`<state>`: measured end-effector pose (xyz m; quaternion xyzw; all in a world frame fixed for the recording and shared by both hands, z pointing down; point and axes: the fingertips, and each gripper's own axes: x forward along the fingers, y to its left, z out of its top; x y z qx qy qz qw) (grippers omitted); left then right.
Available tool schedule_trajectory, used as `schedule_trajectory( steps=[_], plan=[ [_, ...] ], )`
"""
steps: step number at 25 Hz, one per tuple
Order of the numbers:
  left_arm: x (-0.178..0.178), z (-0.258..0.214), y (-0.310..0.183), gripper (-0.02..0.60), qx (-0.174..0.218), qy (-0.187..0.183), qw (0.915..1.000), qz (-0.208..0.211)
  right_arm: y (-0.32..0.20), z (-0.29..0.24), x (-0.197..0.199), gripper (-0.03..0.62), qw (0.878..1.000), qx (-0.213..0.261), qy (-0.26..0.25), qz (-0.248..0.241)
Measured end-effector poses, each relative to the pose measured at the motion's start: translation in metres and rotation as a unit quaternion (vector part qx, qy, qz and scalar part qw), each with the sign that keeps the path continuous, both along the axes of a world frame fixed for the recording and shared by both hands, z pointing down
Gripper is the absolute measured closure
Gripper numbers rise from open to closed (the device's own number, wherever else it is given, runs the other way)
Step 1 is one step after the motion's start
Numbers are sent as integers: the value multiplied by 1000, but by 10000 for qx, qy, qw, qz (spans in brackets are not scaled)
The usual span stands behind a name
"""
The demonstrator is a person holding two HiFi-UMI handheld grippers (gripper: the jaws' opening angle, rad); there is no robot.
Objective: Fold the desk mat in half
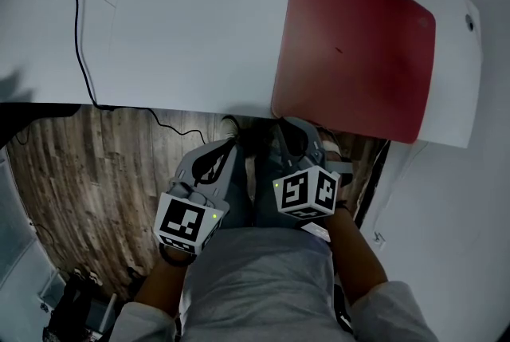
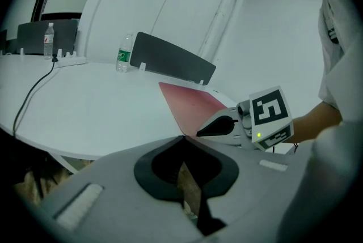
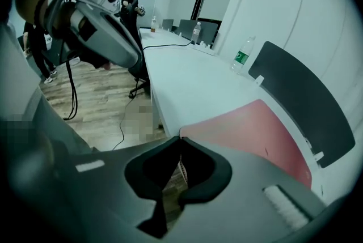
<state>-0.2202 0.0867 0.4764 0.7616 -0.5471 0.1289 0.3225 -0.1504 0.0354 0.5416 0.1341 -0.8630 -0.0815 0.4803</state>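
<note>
Table (image 1: 191, 21): white, with a curved front edge.
Desk mat (image 1: 355, 45): red, lying flat and unfolded on the table's right part; its near edge reaches the table's front edge.
Left gripper (image 1: 224, 147): jaws together, tips meeting, nothing between them; held off the table, just below its front edge.
Right gripper (image 1: 293, 129): jaws closed tip to tip, empty; just below the table's front edge, under the mat's near left corner.
Cable (image 1: 77, 37): black, crosses the table's left part and drops over the front edge.
Water bottle (image 2: 123, 54): upright on the table's far side, beside a dark divider panel (image 2: 170, 58).
</note>
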Motion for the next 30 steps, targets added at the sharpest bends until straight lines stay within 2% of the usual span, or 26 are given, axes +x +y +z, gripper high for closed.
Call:
schedule_trajectory(
  steps=[7, 19, 25, 30],
  plan=[
    [8, -3, -1, 563, 36, -5, 9996, 264, -7, -22, 4, 577, 9939, -496, -707, 679],
    [21, -31, -26, 563, 257, -133, 9951, 943, -36, -71, 34, 578, 9730, -346, -1414, 1792],
    [48, -50, -47, 563, 426, -211, 9926, 1122, -50, -86, 69, 579, 9628, -280, -1621, 2141],
    [77, -62, -61, 563, 510, -283, 9912, 1187, -64, -98, 102, 579, 9474, -407, -1992, 2472]
  ],
)
